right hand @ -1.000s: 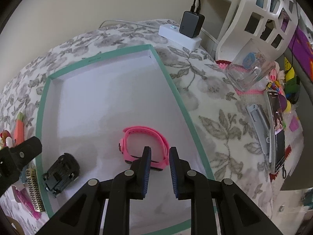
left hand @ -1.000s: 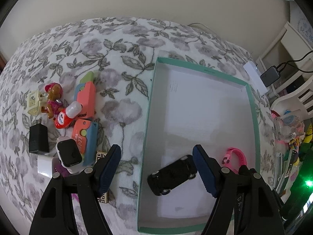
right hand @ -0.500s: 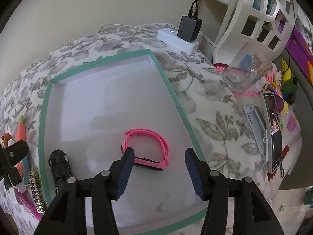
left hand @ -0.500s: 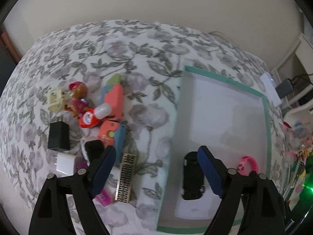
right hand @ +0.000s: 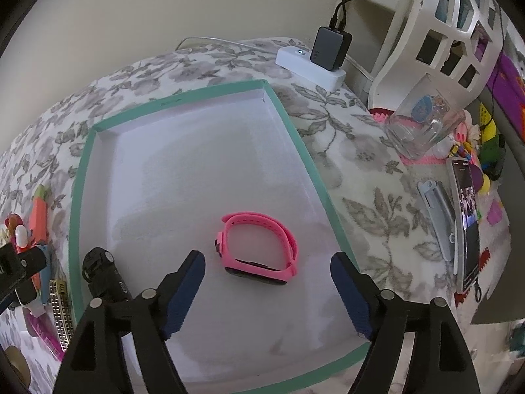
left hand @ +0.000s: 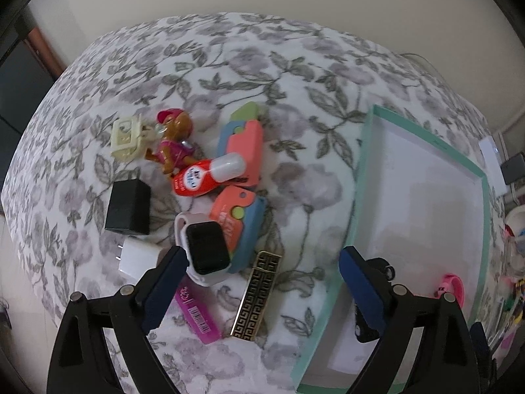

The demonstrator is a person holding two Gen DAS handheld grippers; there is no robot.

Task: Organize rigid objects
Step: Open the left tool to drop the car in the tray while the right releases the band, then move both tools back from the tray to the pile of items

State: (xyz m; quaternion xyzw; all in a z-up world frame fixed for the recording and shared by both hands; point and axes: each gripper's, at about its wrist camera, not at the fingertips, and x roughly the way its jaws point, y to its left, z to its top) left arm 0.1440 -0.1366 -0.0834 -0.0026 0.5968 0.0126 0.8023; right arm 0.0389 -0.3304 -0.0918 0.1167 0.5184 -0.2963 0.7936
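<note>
Right wrist view shows two items delivered into the teal-rimmed tray (right hand: 297, 131): a pink wristband (right hand: 259, 246) lying flat near the middle and a black toy car (right hand: 101, 271) by the tray's left wall. The right gripper (right hand: 267, 282) hangs over the band, its fingers having just been opening and now spread wide, clear of the band and holding nothing. Left wrist view shows the left gripper (left hand: 262, 279), fingers having just been opening and likewise empty, above the unsorted pile on the floral bedspread (left hand: 229, 65): smartwatch (left hand: 206, 249), gold patterned bar (left hand: 257, 295), black charger (left hand: 128, 207), white plug (left hand: 136, 256), toy figure (left hand: 174, 144), red tube (left hand: 203, 177) and others. By my judgement, most of the sorting remains.
</note>
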